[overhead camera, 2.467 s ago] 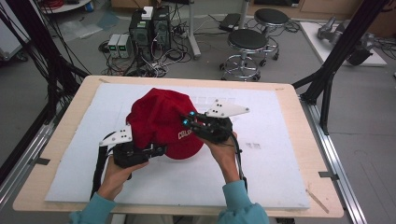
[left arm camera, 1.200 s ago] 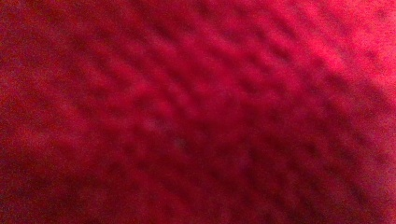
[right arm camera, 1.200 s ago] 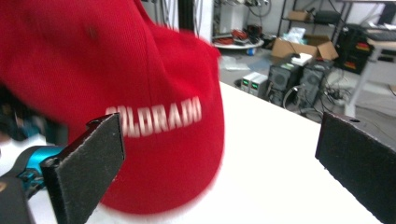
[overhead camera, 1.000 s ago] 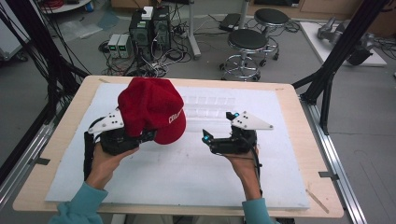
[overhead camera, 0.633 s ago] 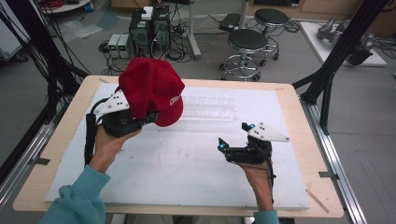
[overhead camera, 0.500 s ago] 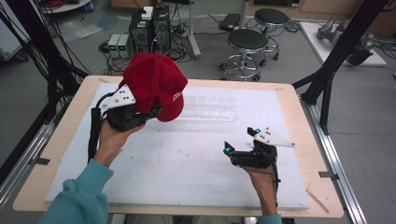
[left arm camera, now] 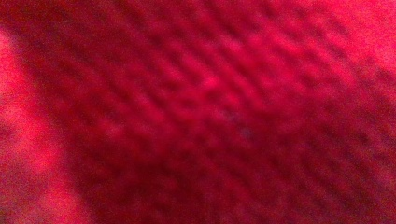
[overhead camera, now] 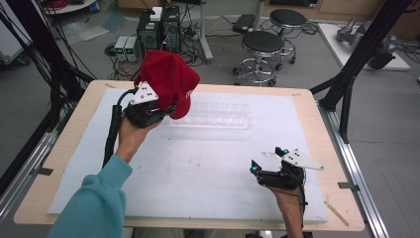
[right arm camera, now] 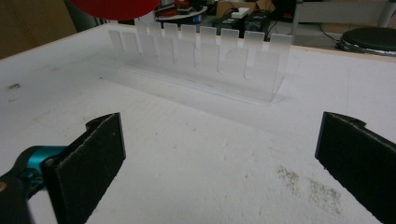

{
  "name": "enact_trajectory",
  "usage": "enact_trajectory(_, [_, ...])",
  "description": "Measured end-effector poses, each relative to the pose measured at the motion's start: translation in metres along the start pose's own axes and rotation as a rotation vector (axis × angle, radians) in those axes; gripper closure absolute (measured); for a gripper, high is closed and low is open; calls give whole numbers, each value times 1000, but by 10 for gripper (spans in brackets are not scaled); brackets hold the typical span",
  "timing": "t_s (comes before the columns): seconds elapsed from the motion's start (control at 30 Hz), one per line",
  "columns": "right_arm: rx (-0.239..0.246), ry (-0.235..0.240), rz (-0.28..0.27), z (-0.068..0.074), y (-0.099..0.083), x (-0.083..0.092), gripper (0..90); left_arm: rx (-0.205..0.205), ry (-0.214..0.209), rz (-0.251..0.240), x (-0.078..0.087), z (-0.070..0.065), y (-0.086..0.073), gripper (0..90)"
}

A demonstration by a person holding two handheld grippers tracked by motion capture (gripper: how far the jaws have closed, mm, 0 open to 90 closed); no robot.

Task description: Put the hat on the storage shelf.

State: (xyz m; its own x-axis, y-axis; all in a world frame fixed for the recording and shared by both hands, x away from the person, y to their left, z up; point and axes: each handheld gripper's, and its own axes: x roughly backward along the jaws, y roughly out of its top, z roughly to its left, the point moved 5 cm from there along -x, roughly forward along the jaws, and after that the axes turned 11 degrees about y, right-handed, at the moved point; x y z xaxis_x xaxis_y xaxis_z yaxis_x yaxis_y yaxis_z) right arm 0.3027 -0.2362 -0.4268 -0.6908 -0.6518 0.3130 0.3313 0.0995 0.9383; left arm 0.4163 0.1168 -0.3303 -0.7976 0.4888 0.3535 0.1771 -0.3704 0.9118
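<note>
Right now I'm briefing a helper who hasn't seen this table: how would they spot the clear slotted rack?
Start at the white mat covering the wooden table. Along its far edge, just right of the raised red cap, lies the clear slotted rack. It is see-through plastic with a row of upright tabs, nearly blending into the mat.

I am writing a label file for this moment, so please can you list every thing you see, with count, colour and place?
cap: one, red, lifted over the far left of the table
clear slotted rack: one, transparent, far middle of the white mat
white mat: one, covers the table
table: one, light wood
stools: two, black seats, floor beyond
left hand-held gripper: black, grips the cap
right hand-held gripper: black, open, near right, holds nothing
</note>
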Motion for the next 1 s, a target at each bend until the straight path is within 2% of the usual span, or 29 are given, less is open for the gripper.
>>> enact_trajectory(0.07, [-2, -5, 2, -1, -5, 0, 5, 10, 2, 5, -6, 0, -2, 855])
enact_trajectory(0.13, [-11, -6, -1, -3, -9, 1, 5, -7, 12, 19, -11, 1, -3, 855])
enact_trajectory(0.27, [-1, -10, -13, -5, -16, 1, 5, 4, 30, 28, -20, 1, -6, 854])
enact_trajectory(0.4, [-9, -10, -18, -6, -22, 2, 5, -6, 49, 44, -25, 1, -8, 855])
enact_trajectory(0.43, [-15, -13, -10, -6, -23, 2, 5, -7, 49, 49, -26, 1, -9, 855])
enact_trajectory(0.53, [10, -18, -40, -5, -24, 2, 5, -4, 57, 53, -29, 0, -10, 854])
enact_trajectory(0.7, [6, -26, -50, -7, -29, 0, 5, -3, 73, 54, -32, -3, -9, 854])
enact_trajectory(1.0, [6, -77, -62, -9, -35, -1, 5, 16, 114, 65, -35, -12, -6, 855])
